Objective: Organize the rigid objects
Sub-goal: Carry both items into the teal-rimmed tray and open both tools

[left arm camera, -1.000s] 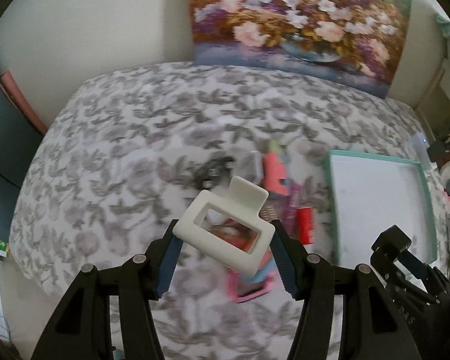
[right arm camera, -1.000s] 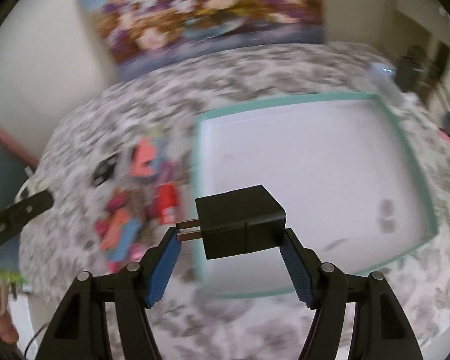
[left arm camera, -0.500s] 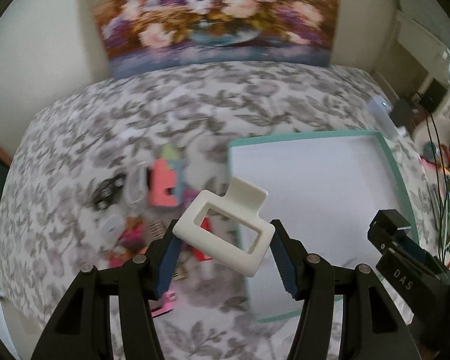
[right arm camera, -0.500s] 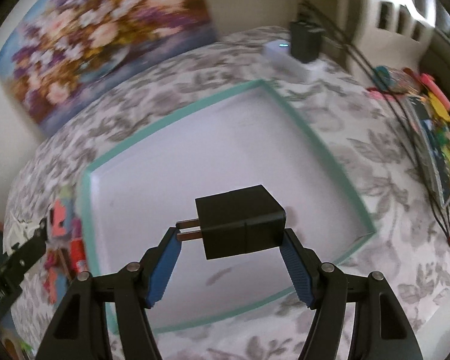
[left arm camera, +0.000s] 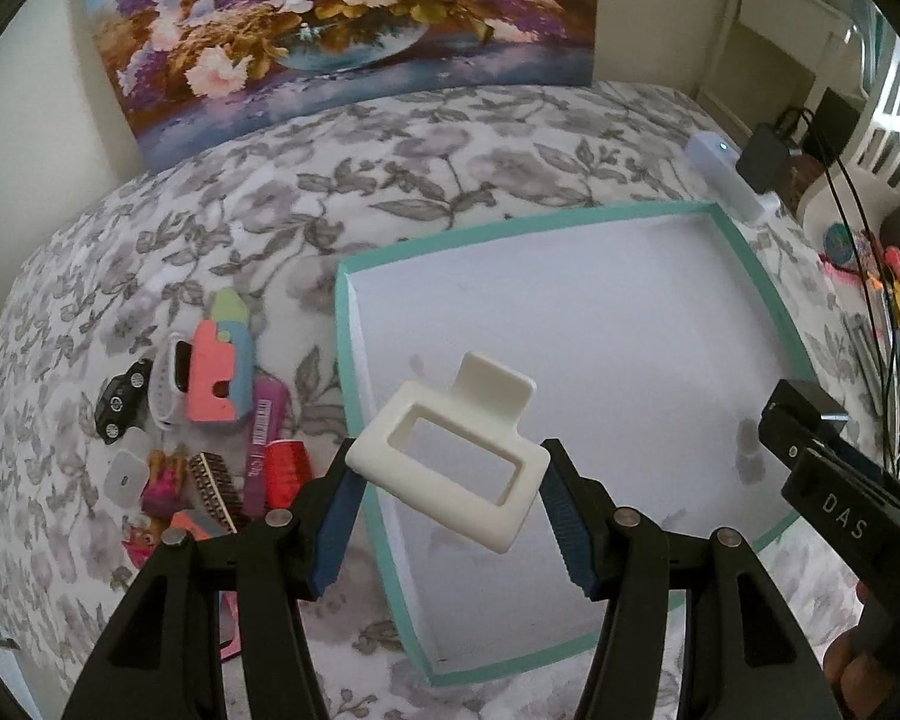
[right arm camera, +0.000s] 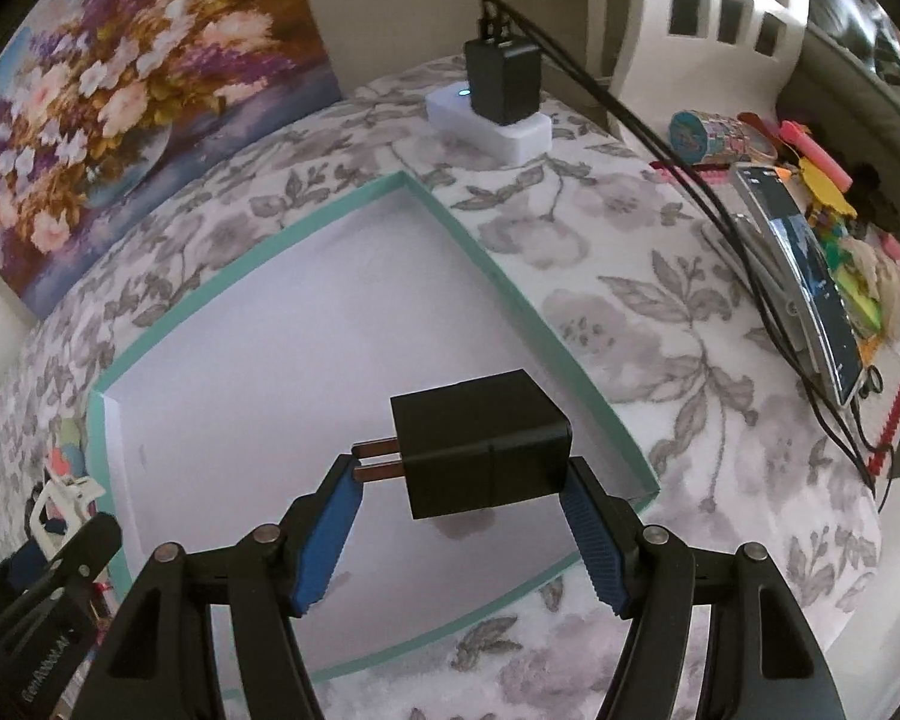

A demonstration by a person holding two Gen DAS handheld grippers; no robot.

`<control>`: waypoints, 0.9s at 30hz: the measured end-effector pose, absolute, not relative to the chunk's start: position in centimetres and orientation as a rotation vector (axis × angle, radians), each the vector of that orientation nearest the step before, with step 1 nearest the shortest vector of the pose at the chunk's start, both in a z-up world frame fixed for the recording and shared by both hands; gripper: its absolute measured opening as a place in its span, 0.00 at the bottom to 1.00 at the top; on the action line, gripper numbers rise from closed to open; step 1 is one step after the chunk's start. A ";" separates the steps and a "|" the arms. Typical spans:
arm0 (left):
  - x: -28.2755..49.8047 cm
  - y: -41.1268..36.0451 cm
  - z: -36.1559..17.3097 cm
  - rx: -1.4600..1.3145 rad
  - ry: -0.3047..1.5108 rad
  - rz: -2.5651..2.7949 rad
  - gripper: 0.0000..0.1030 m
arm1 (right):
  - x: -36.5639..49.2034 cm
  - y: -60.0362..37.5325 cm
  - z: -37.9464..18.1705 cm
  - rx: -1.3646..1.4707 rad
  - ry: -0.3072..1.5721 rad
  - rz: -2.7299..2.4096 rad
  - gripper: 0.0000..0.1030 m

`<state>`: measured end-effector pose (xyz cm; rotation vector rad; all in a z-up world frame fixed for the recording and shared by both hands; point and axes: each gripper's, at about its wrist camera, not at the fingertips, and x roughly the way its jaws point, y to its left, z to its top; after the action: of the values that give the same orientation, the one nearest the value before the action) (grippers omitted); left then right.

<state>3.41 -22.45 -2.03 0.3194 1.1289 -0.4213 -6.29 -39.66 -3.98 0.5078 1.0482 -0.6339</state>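
My left gripper (left arm camera: 450,507) is shut on a cream rectangular plastic frame (left arm camera: 450,471) with a tab, held above the near left part of a shallow white tray with a teal rim (left arm camera: 750,276). My right gripper (right arm camera: 459,495) is shut on a black plug adapter (right arm camera: 483,441) whose two prongs point left, and it hangs over the tray (right arm camera: 462,228) near its right front corner. The right gripper's black body (left arm camera: 834,480) shows at the right edge of the left wrist view. The left gripper (right arm camera: 48,546) with the frame shows at the lower left of the right wrist view.
A heap of small things (left arm camera: 210,420) lies on the flowered bedspread left of the tray: a toy car, foam puzzle pieces, a red spool, a comb. A white power strip with a black charger (right arm camera: 498,96) sits beyond the tray. Phone, cables and stationery (right arm camera: 810,264) lie right.
Both grippers swung to the right, from over the heap and the tray's left edge to over the tray's inside, and sank a little. Each keeps hold of its object.
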 end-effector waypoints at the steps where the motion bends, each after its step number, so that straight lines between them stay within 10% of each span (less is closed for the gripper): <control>1: 3.3 -22.5 -2.3 0.322 1.133 -0.423 0.58 | -6.1 -39.5 -4.0 0.498 1.053 -0.628 0.69; 27: 3.4 -22.5 -6.4 0.366 1.211 -0.426 0.62 | -5.2 -37.9 -6.4 0.434 1.151 -0.606 0.69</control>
<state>3.42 -22.47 -6.45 0.3665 1.2106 -0.4259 -5.23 -37.93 -6.42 0.4342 1.1508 -0.6055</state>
